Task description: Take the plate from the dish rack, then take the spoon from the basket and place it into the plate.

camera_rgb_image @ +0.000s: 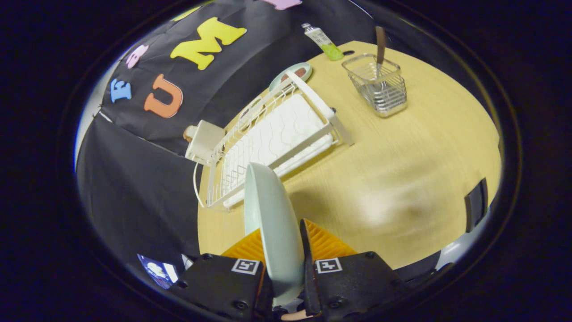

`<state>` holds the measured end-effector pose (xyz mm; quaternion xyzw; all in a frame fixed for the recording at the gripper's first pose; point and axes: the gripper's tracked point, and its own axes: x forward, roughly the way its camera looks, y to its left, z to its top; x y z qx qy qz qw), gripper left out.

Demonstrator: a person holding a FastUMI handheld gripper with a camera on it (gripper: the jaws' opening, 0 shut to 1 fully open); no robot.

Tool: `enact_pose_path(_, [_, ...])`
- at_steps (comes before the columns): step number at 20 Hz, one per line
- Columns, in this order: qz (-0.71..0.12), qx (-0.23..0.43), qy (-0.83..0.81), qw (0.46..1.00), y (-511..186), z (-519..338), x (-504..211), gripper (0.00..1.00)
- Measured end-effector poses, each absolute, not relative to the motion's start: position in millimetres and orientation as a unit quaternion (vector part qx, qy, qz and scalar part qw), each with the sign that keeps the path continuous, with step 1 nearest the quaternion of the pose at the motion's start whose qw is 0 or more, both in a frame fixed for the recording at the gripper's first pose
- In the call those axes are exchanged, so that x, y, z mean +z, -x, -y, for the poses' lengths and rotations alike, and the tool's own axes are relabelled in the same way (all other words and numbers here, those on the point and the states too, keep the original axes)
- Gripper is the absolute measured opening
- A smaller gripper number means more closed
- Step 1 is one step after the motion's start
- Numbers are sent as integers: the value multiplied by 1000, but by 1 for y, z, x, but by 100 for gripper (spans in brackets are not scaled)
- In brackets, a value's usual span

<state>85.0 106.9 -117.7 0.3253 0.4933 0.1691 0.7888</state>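
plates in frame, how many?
2. One pale plate stands on edge, clamped between the tongs. A second plate lies on the table past the dish rack's far end. Others may be hidden behind the rack.

gripper (282,241) with both orange fingers (324,243) pressed on a pale green plate (272,214), held on edge above the wooden table (402,179). beyond it, the white dish rack (277,134); farther off and apart, a wire basket (377,85) holding an upright spoon (380,44).
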Motion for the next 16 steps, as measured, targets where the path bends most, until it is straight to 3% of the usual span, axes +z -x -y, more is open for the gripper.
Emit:
enact_pose_path(14, [-518, 181, -381, 744, -91, -127, -175, 35])
enact_pose_path(16, [-516, 178, -369, 753, -94, -122, -178, 42])
